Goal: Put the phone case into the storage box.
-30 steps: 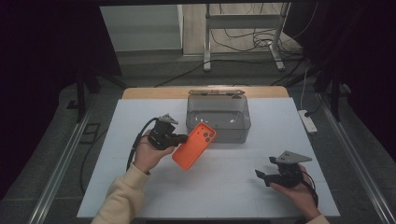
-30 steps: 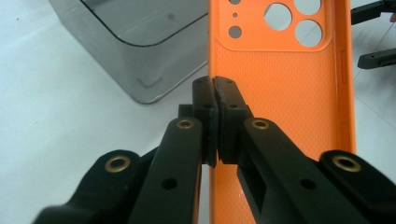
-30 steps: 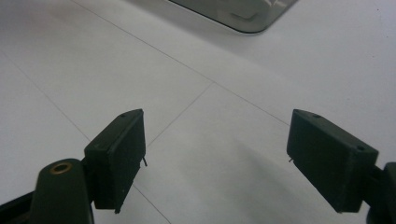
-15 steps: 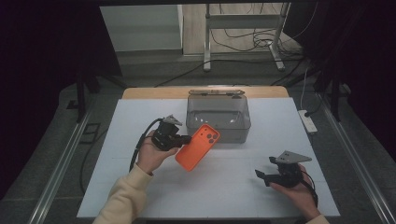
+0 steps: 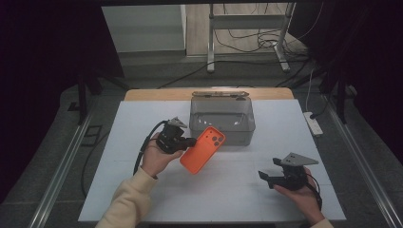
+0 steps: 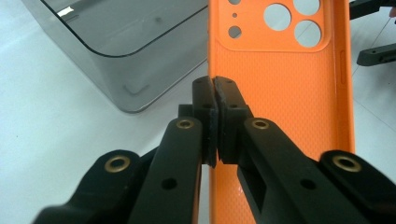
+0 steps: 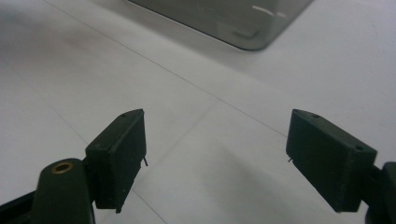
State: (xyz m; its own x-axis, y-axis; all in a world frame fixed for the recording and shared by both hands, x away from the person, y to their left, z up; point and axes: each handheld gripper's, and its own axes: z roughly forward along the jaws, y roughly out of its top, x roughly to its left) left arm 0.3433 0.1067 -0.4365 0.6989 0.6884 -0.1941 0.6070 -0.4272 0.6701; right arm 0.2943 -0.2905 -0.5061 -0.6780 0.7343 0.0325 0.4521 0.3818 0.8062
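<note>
Orange phone case (image 5: 202, 149) held up in front of a clear grey box.

The case hangs tilted above the white table (image 5: 142, 118), its camera cut-outs toward the box (image 5: 222, 121) and just beside the box's near wall. The left gripper (image 5: 190, 142) has its jaws clamped together on the case's long edge, seen close up in the left gripper view (image 6: 214, 100). The right gripper (image 5: 264, 175) rests low over the table, well apart to the right, its jaws wide apart with nothing between them.
</note>
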